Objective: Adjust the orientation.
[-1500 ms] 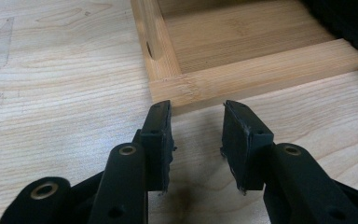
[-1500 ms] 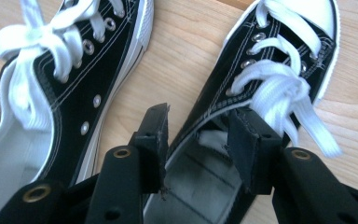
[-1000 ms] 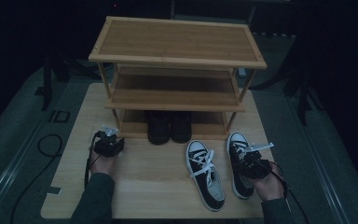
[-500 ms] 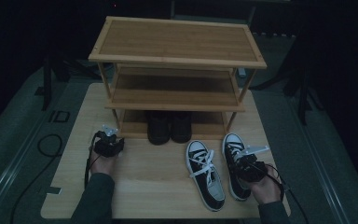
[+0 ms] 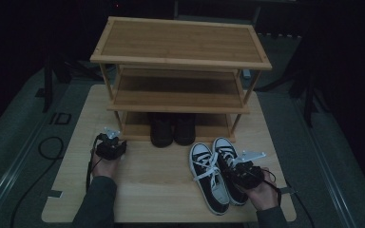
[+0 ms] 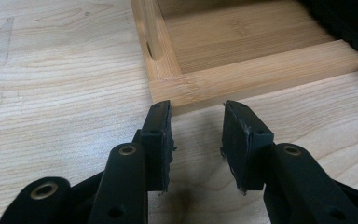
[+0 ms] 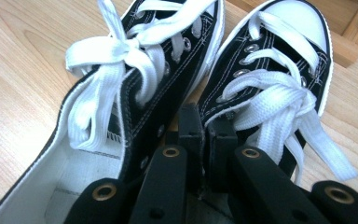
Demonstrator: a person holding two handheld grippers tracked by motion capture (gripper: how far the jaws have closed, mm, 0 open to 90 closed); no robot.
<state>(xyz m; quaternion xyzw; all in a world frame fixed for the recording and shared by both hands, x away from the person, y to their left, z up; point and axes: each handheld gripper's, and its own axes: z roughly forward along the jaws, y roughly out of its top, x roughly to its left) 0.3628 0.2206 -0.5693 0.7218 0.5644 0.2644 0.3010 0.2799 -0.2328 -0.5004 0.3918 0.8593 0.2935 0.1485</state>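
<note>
At 5 o'clock on the tabletop [image 5: 76, 142], right hand-held gripper [image 5: 240, 172] has just been closing; jaws now pinch the right sneaker's [image 5: 230, 166] inner collar and it has slid beside the left sneaker [image 5: 208, 183], so pair's ready for the rack [image 5: 180, 61]. Left hand-held gripper [image 5: 110, 147] sits half-apart, empty.

The high view is dim and grainy, black from 9 through 12 to 3 o'clock. Both gripper views are bright and evenly lit: the worktop [image 6: 51, 93] looks pale, white laces [image 7: 279, 93] glare slightly, soft shadows under the jaws.
</note>
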